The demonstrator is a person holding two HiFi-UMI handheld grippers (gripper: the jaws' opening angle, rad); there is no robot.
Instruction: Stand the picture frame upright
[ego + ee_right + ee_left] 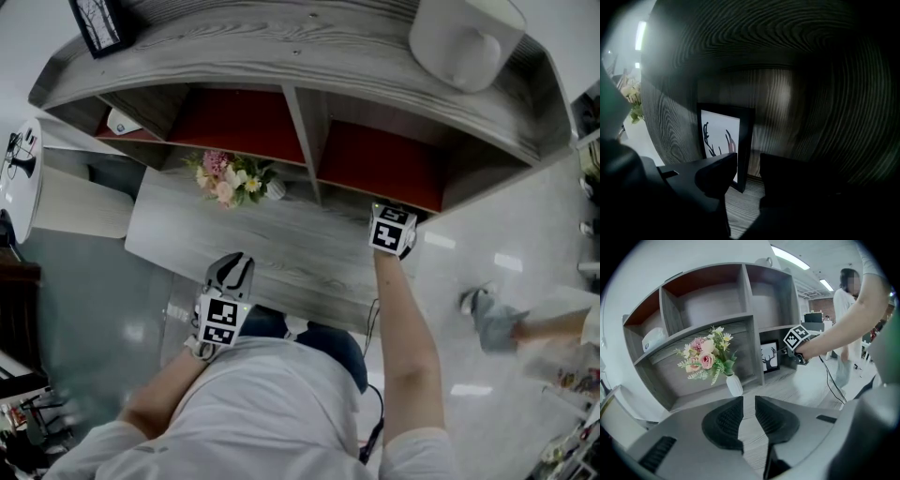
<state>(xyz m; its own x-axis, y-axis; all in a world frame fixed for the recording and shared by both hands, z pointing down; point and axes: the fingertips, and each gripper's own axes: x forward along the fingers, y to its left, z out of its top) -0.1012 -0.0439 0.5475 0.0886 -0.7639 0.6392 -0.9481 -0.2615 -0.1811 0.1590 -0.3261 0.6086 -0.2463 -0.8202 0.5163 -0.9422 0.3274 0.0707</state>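
Observation:
The picture frame (723,136), black-edged with an antler drawing on white, stands upright against the back wall of a dark shelf compartment. My right gripper (749,166) is inside that compartment with its jaws apart. The frame's right edge shows in the gap just beyond them, and I see no pad pressing on it. In the left gripper view the frame (769,357) stands in the lower right compartment, with the right gripper (797,339) beside it. My left gripper (749,401) hovers over the grey desk surface (281,253), a narrow gap between its jaws and nothing in them.
A white vase of pink flowers (733,384) stands at the back of the desk under the shelf. A second framed picture (98,23) and a white round object (464,37) sit on the shelf top. A person (843,324) stands behind on the right.

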